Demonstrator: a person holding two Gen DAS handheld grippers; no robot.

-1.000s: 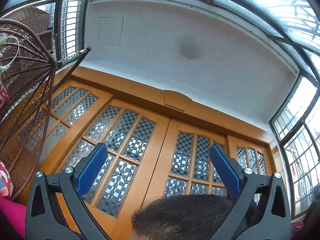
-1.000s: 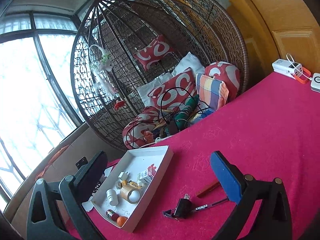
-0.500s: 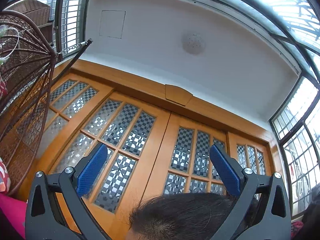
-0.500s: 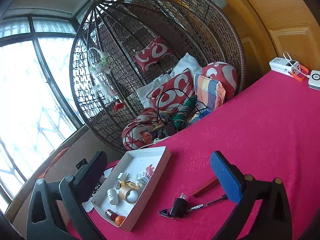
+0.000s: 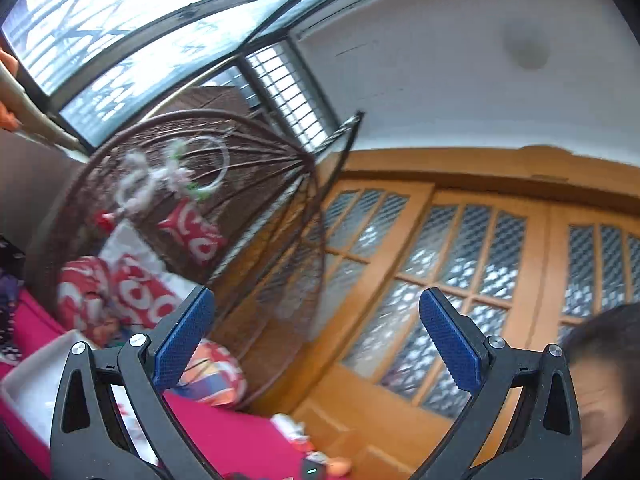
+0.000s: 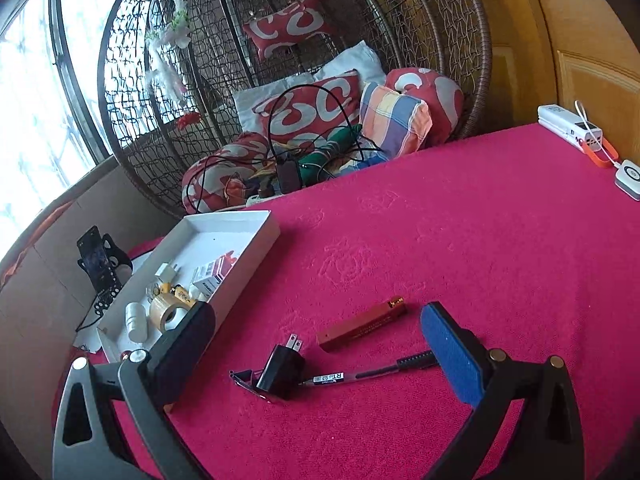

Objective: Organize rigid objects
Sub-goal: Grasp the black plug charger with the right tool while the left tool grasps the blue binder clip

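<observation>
right gripper point(image 6: 316, 336): jaws wide, holding nothing
plug point(image 6: 280, 368): on red cloth point(image 6: 460, 240), between the jaws
pen point(image 6: 360, 374): touching plug
box point(image 6: 256, 236): left of plug
left gripper point(image 5: 316, 336): wide, up in air

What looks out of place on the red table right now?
Three items lie loose on the red cloth outside the white tray: a black plug adapter, a pen partly under it, and a red-brown stick. Both grippers are open and hold nothing: right gripper, left gripper pointing up at the doors.
</observation>
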